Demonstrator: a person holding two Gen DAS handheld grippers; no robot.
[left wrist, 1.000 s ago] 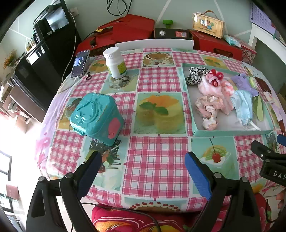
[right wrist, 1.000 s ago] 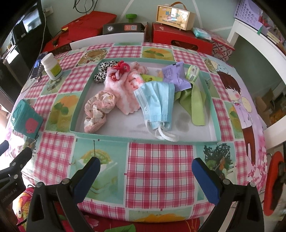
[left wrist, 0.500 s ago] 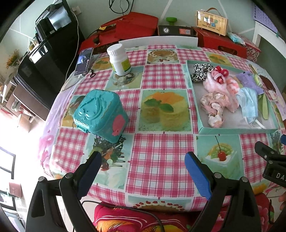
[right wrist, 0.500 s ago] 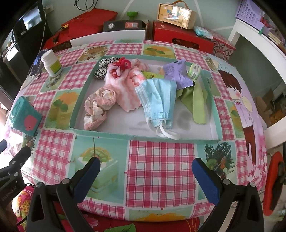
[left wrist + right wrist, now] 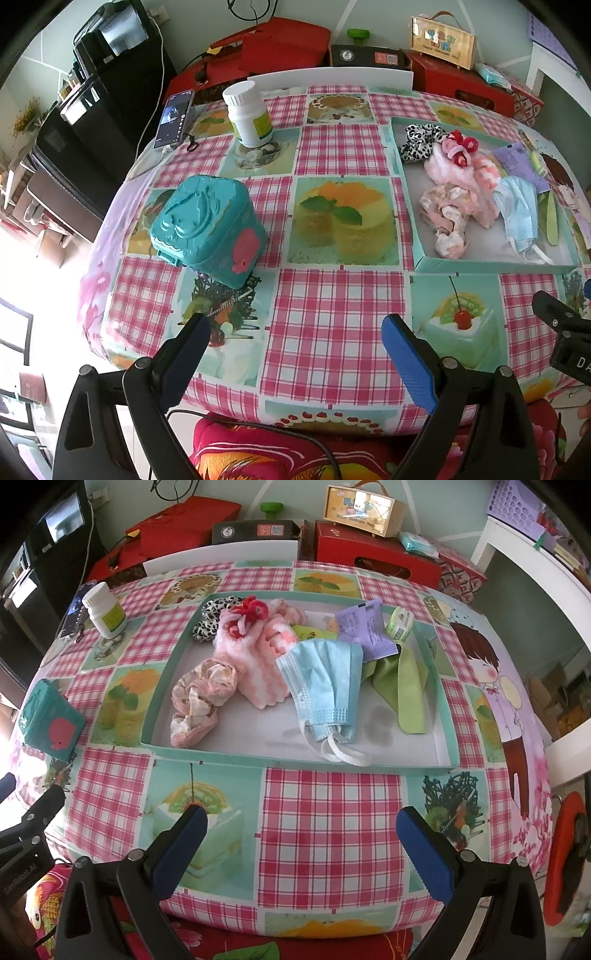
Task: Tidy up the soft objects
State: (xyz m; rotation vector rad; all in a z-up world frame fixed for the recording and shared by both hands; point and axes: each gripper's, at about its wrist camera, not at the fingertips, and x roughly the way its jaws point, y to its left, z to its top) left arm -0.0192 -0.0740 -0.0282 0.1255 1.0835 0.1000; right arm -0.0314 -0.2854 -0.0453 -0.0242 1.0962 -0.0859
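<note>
Tray (image 5: 295,764) of soft items lies straight ahead of the gaping, empty right claw (image 5: 301,849); left claw (image 5: 295,354), likewise agape, sits farther off.

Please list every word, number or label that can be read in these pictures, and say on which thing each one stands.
"DA", cut off by the frame edge: on the right tongs.
White bottle: green label too small to read.
Purple packet: print too small.
Wooden box behind the table: letters blurred.
Black device: code label unreadable.
</note>
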